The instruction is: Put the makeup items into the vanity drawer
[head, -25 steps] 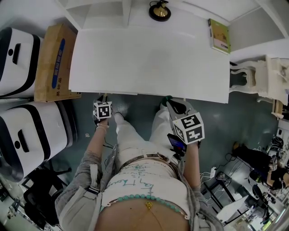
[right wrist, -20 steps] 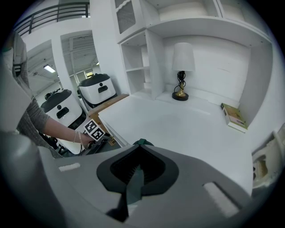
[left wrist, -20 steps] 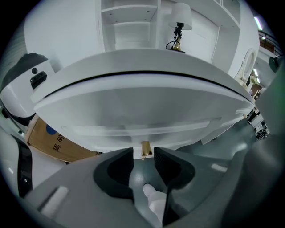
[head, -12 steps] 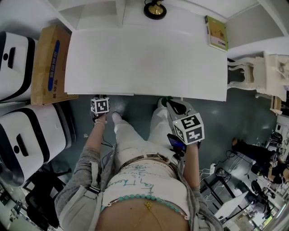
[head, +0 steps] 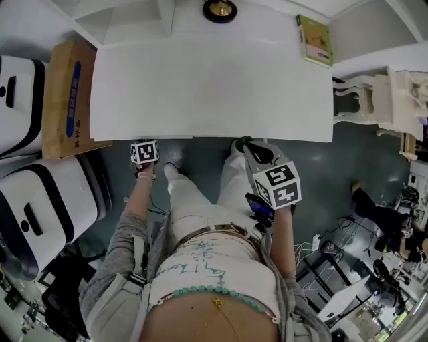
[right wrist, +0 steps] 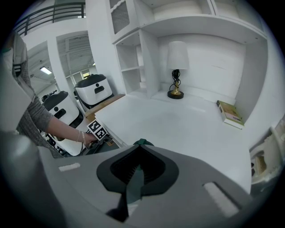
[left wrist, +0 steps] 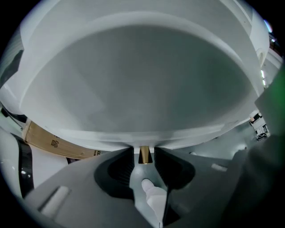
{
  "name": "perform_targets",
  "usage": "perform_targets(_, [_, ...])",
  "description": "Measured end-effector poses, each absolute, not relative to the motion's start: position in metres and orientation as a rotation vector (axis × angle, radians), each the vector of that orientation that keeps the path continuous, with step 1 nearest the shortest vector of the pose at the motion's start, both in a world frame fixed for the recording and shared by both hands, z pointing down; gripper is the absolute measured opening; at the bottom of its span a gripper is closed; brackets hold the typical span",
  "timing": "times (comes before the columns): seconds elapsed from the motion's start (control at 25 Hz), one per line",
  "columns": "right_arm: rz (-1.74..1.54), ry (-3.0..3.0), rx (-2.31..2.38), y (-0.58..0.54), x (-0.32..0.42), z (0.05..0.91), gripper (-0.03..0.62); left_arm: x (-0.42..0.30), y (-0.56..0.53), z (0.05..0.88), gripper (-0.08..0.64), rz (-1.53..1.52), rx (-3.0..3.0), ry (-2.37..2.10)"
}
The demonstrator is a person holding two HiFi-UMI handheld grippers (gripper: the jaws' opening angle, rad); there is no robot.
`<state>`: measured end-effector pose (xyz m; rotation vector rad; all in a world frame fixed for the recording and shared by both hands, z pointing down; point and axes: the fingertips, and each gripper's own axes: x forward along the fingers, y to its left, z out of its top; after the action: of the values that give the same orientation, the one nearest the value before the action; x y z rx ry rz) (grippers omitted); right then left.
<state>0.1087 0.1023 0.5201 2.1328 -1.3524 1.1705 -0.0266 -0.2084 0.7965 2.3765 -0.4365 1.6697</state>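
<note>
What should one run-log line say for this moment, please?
left gripper: open, brass knob between jaws, below vanity front edge | right gripper: shut, empty

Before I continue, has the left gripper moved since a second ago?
Yes. In the head view the left gripper has drawn nearer the desk's front edge.

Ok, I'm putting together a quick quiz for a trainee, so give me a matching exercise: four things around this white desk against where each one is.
Things:
1. lamp
2. book
3. cardboard box
4. brass knob

Places:
A. between the jaws of the left gripper
B. beside the left end of the desk
C. back of the desk top, near the middle
D. back right corner of the desk top

Pairs: 1-C, 2-D, 3-B, 4-A
</note>
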Motion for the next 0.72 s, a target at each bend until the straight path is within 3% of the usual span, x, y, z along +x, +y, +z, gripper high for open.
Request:
perform_targets(0.24, [1.17, -1.356, 2.129, 0.106, 0.1075, 0.5203, 0.029, -0.0294, -0.2038, 0.8052, 0.084, 1.741, 2.354, -0.405])
perform_targets(0.72, [1.161, -1.365, 2.115, 0.1115, 0.1026, 0.5199, 0.029, -0.0274, -0.2033, 0.8041, 0.081, 1.749, 2.387, -0.399])
